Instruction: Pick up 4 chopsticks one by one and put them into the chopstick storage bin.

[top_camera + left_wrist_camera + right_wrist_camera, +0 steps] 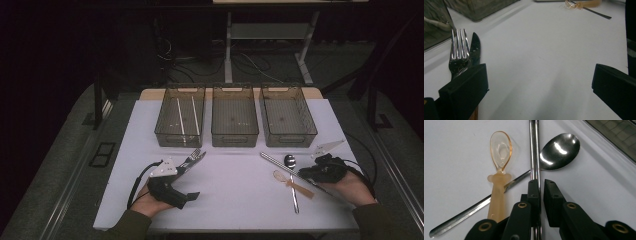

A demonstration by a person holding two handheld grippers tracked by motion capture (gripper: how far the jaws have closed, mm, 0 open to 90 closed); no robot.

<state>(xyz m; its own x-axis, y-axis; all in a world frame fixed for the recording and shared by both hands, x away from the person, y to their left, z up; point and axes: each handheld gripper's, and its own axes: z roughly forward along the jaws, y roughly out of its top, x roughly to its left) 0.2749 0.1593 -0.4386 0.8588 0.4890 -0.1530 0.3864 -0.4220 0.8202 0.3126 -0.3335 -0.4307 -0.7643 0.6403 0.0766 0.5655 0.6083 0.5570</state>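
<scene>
A: Start at the left. What is the left gripper point(192, 196) doing?

B: It rests on the white table point(235, 190) with its jaws spread wide and nothing between them. Just beyond its left jaw lie a fork point(459, 55) and a serrated knife point(475, 48), side by side and touching, both pointing away from the gripper toward the leftmost of three clear bins point(180, 116).

A: And the right gripper point(541, 186)?

B: Its jaws are nearly together, closed on a pair of metal chopsticks point(534, 147). The pads press on them near their far third.

A: Which way do the chopsticks run?

B: Their long axis follows the gripper's own line, straight ahead from between the jaws. In the high view they slant from the right hand up and left toward the bins point(277, 163).

A: Anything beside them?

B: A steel spoon point(559, 151) crosses under them, bowl to the right of the jaws, handle trailing left. An amber plastic spoon point(499, 170) lies just left, bowl away from the gripper, over that handle.
</scene>
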